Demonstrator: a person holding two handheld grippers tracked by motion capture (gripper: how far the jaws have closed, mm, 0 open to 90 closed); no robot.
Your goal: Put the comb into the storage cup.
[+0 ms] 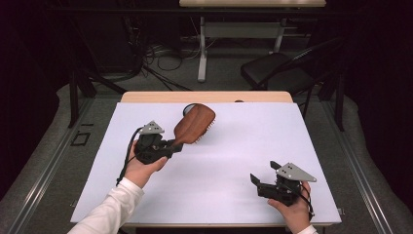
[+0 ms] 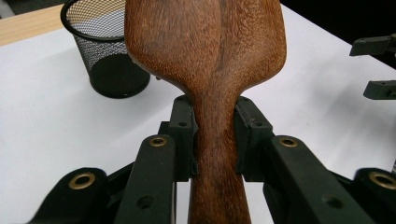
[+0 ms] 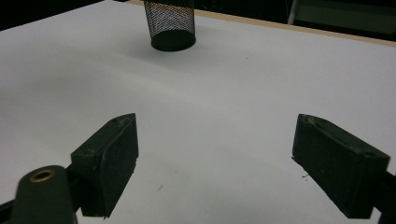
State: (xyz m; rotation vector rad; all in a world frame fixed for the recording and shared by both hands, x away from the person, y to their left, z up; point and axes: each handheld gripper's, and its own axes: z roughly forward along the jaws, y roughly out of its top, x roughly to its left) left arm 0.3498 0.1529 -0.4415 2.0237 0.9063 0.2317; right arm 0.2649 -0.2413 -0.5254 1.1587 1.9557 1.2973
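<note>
The left hand-held gripper (image 1: 171,146) is clamped on the neck of a wooden hairbrush (image 1: 195,125), and in the left gripper view both jaws press the narrow handle just below where it widens into the head, with the smooth back of the hairbrush (image 2: 205,51) facing the camera. From the high view the brush is lifted off the bench (image 1: 234,161), over its far-left part, head pointing toward the far edge and bristles showing along its right side. A black mesh cup (image 2: 108,51) stands just beyond it near the far edge; it looks like the place the brush is meant to go. To do that well, I would keep the squeeze firm, since the grip sits at a taper and the heavy head could slide or swing. I would then tip the brush so the handle or head lines up over the cup's opening before lowering, and release only once it rests inside, because the light cup could tip if nudged at the rim. The right hand-held gripper (image 1: 265,184) rests near the bench's near-right corner with its jaws spread wide and nothing between them, free to steady the mesh cup (image 3: 170,23) if needed.
</note>
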